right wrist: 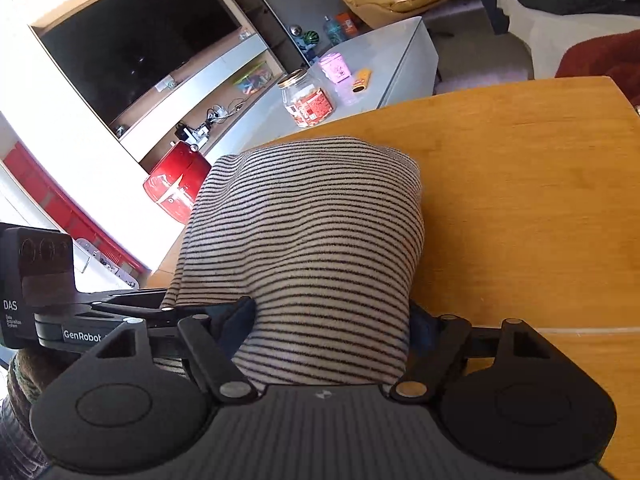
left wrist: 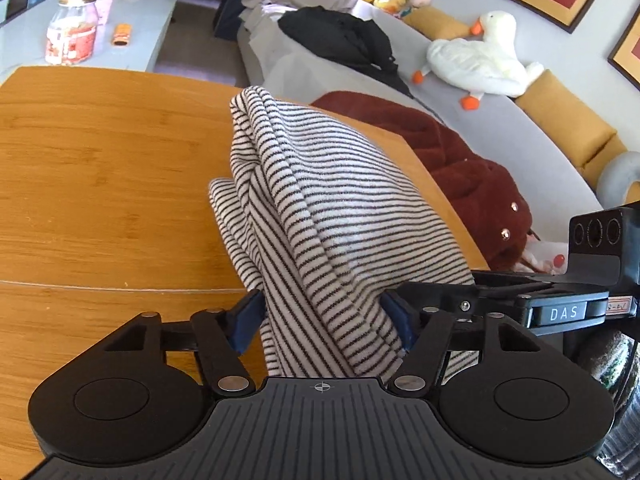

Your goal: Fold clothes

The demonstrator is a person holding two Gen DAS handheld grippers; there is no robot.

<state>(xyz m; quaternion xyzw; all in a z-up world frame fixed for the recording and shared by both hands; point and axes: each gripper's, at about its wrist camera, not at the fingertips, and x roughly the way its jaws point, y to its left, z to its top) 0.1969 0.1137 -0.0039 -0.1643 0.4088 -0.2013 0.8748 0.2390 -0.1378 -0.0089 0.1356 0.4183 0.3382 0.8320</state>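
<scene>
A white garment with thin dark stripes [left wrist: 320,200] lies bunched in a thick folded roll on the wooden table [left wrist: 100,180]. My left gripper [left wrist: 322,312] has its blue pads [left wrist: 246,320] pressed against both sides of the near end of the roll. In the right wrist view the same striped garment [right wrist: 304,220] fills the whole gap of my right gripper [right wrist: 332,320], whose fingers squeeze its near edge above the table [right wrist: 520,200]. The two grippers sit side by side; the right one's body [left wrist: 560,304] shows in the left wrist view.
A grey sofa [left wrist: 500,120] beyond the table's right edge holds a maroon jacket [left wrist: 460,168], a black garment [left wrist: 340,36] and a plush goose [left wrist: 480,60]. A low white table carries a jar [right wrist: 306,98]. A TV unit [right wrist: 132,40] and a red case [right wrist: 176,184] stand to the left.
</scene>
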